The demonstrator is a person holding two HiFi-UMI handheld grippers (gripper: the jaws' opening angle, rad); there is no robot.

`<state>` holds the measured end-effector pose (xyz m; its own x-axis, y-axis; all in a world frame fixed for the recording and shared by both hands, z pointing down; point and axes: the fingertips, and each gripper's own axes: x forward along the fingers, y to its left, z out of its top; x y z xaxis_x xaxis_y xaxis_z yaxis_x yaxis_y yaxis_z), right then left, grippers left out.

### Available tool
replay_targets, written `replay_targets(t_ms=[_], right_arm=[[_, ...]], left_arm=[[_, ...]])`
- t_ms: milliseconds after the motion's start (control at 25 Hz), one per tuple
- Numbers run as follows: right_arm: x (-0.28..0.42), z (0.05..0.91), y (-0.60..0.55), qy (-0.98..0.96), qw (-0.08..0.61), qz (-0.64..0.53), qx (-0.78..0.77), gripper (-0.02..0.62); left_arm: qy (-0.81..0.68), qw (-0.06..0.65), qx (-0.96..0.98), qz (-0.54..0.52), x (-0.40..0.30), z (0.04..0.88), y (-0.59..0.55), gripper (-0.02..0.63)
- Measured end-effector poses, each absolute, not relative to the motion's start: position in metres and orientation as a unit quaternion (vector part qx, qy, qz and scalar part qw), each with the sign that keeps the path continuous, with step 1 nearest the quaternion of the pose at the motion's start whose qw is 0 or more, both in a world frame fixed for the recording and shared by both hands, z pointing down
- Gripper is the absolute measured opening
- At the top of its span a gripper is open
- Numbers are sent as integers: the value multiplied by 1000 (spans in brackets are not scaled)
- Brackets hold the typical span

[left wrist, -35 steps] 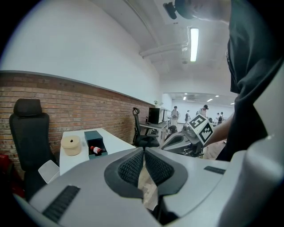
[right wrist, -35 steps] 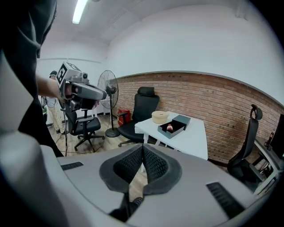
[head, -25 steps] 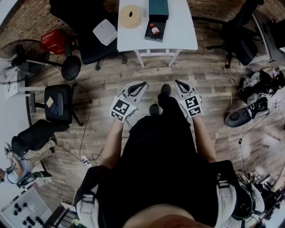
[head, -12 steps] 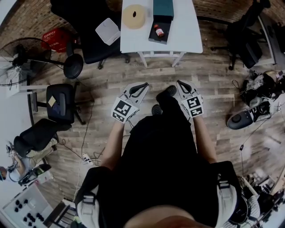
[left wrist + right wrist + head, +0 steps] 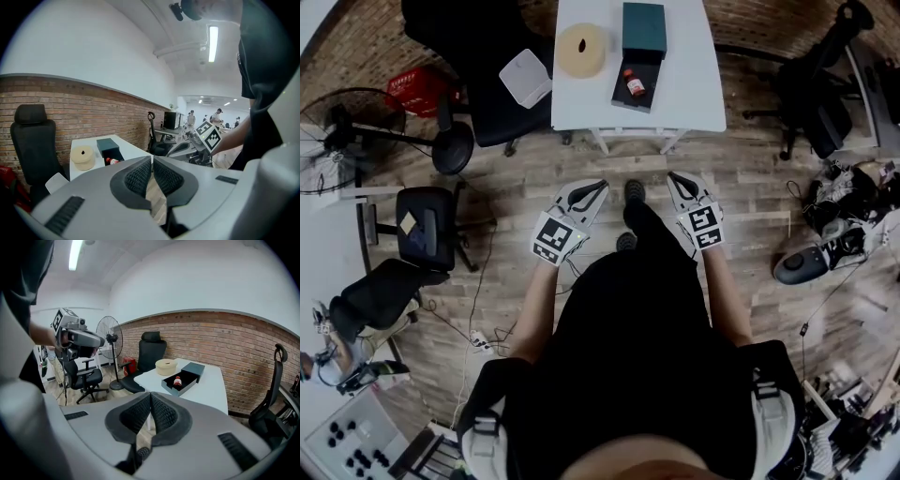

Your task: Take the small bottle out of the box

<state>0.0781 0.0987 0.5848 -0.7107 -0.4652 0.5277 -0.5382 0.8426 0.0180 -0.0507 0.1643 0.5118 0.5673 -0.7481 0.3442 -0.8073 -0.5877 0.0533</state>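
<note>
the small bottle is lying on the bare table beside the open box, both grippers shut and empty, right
No: the small bottle lies inside the open box on the table, as the right gripper view shows. Left gripper and right gripper are shut and empty.

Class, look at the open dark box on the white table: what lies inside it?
A small red bottle lies inside the box. The box floor beneath it is covered.

Your grey two-jaw left gripper [image 5: 152, 160] has its jaws together with nothing between them. Beyond it, a small red-capped bottle [image 5: 111, 161] lies beside a dark teal rectangular box [image 5: 107, 146] on a white table [image 5: 133, 148].
</note>
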Motion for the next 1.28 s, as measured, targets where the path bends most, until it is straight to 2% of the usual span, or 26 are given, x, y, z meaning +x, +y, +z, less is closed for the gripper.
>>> replay_targets(t_ms=[1280], right_arm=[[36, 582, -41, -928, 265, 78, 251, -2]], left_arm=[[-440, 99, 876, 172, -82, 495, 36, 31]])
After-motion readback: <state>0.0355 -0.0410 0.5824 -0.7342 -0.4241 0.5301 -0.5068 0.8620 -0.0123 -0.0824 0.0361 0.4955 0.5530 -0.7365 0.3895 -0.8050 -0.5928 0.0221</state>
